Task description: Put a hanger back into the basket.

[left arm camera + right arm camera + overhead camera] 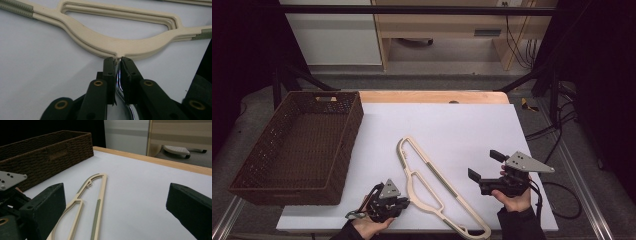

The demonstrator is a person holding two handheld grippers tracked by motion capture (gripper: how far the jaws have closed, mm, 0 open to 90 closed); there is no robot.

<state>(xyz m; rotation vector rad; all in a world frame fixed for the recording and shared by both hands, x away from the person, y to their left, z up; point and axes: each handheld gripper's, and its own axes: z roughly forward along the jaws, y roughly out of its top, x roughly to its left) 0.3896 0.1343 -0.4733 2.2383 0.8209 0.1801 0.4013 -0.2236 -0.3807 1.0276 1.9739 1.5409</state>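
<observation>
The left gripper [118, 62], its black jaws drawn nearly together, pinches the thin chrome hook [119, 82] of a cream plastic clothes hanger [110, 42] right where the wire meets the hanger's neck, as seen in the left gripper view. The jaws point level across the sheet, low over the table, with the hanger's curved shoulder lying crosswise just beyond the tips. From the high view, the person's left hand [371, 225] comes in at the near edge, cupping that gripper from below, its grey three-cornered plate facing up.

The hanger [432, 187] lies flat on the white sheet [472, 125] that covers the table, running from the far middle toward the near right, its grey-green grip strips [17, 8] set along the arms.

To the right, well apart from the hanger, the right gripper [486, 165] hovers with its jaws spread wide and nothing between them; the right hand [512, 197] holds it from underneath, jaws pointing left and far. In the right gripper view the hanger [92, 195] stretches away between the two pads.

A dark brown wicker basket [277, 150] sits at the left edge of the sheet, just beside the left hand's reach. A pale wooden table edge [432, 96] shows at the far side.
</observation>
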